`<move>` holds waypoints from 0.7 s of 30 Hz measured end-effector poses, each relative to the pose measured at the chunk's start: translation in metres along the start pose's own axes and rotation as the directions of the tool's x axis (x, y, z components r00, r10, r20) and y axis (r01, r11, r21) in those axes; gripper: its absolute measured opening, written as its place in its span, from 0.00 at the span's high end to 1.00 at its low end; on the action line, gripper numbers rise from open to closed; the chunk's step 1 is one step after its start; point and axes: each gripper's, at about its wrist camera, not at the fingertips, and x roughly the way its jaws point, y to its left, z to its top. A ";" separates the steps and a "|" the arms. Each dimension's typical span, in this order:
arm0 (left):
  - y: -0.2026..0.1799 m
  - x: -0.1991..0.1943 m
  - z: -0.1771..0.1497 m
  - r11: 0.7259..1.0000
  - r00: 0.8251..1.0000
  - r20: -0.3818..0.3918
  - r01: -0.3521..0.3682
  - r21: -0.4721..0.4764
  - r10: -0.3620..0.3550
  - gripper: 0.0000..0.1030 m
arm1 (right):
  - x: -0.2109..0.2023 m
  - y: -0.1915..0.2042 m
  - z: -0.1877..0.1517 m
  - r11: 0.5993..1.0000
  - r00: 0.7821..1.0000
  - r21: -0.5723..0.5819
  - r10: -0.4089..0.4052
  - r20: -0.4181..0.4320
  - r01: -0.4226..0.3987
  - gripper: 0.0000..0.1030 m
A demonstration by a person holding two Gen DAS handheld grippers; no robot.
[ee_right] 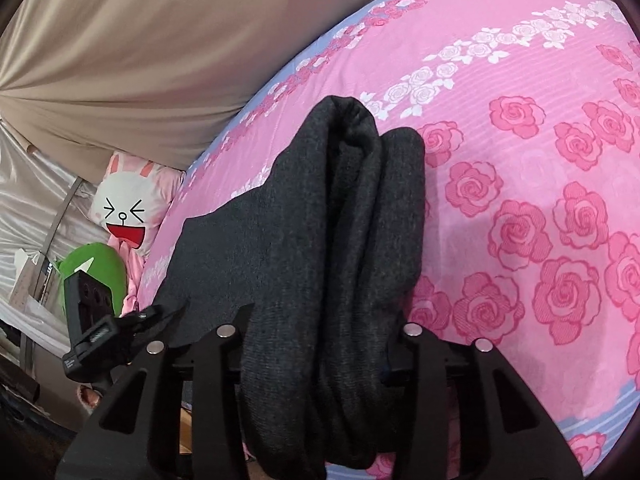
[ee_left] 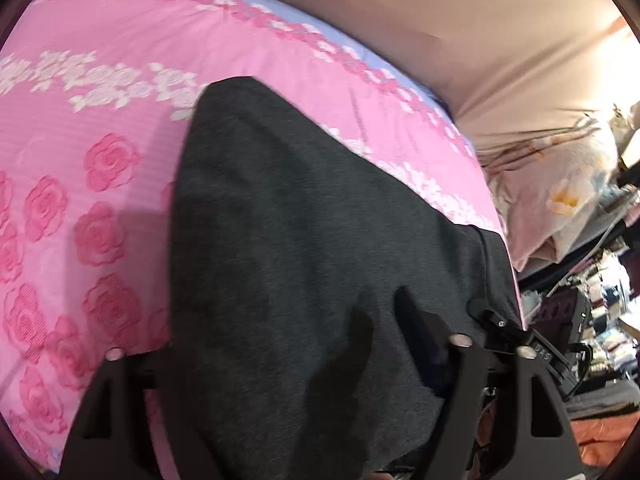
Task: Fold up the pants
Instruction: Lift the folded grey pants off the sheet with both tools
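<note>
The dark grey knit pants lie on the bed's pink rose-printed cover, close to its near edge. As I judge it, the folding is partly done: in my right view the cloth is gathered lengthwise into a thick doubled roll with a flatter flap spread to its left, while in my left view it is one broad smooth panel running away from me. What seems left is bringing the ends together, flattening and squaring up.

My right gripper has that roll lying between its fingers. Both tips sit right beside the cloth, but I cannot tell whether they are truly pressing it or only cradling it. My left gripper stands wide; the pants drape over the space between its fingers, whose pads do not bear on the fabric, so I read it as released. The right gripper's black body shows just beside my left one, so my two hands are close together.

For room: the cover stretches open ahead and to the outer sides, with nothing else lying on it. Along the bed's far side hangs beige draped fabric. At the end nearer the pants sit a white rabbit-face cushion and a green plush toy, with clutter beyond, so that side is tight.
</note>
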 end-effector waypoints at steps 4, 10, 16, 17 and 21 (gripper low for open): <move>-0.011 0.002 -0.002 0.995 0.996 0.016 -0.091 0.046 0.091 0.69 | -0.003 0.004 -0.003 1.000 1.000 -0.008 -0.004 0.031 0.004 0.70; -0.042 -0.031 -0.001 0.983 0.990 0.102 -0.112 0.144 0.098 0.82 | -0.025 0.037 -0.004 0.995 0.995 -0.098 -0.012 0.102 0.022 0.73; -0.086 -0.065 0.006 0.950 0.967 0.224 -0.176 0.259 0.118 0.83 | -0.058 0.069 0.005 0.984 0.979 -0.177 0.010 0.206 0.027 0.73; -0.091 -0.070 0.008 0.946 0.963 0.243 -0.182 0.270 0.116 0.83 | -0.065 0.076 0.007 0.980 0.973 -0.195 0.017 0.230 0.029 0.73; -0.114 -0.100 0.019 0.927 0.936 0.339 -0.204 0.314 0.091 0.83 | -0.088 0.103 0.018 0.965 0.946 -0.260 0.040 0.323 0.047 0.73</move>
